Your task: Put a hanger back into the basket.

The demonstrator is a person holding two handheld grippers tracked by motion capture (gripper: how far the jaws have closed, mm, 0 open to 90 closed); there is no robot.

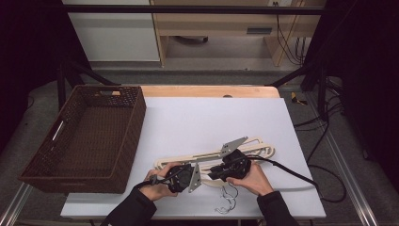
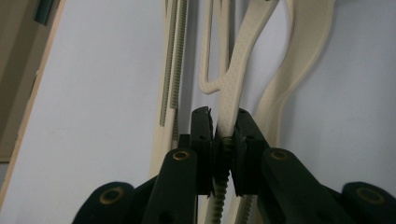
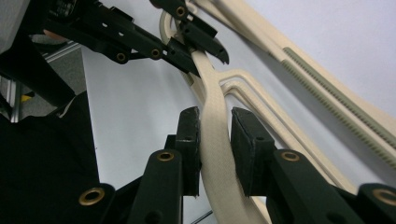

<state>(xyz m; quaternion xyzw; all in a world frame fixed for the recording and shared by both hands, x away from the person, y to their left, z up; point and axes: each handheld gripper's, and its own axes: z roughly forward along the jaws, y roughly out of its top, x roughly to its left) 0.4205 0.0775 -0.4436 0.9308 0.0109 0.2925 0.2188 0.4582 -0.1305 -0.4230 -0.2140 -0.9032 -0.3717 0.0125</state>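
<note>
My left gripper [image 2: 224, 126] pinches a cream hanger [image 2: 233, 88] arm that runs straight ahead of its jaws. My right gripper [image 3: 212, 128] lies low opposite, jaws clamped on the same hanger, both hands [image 1: 157, 186] resting on the white table [image 1: 188, 117].

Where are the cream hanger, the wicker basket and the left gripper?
cream hanger [image 2: 232, 88]: left gripper view, textured arm above the gripper.
wicker basket [image 1: 134, 123]: high view, right wall.
left gripper [image 2: 226, 126]: left gripper view, midway between its fingertips.
</note>
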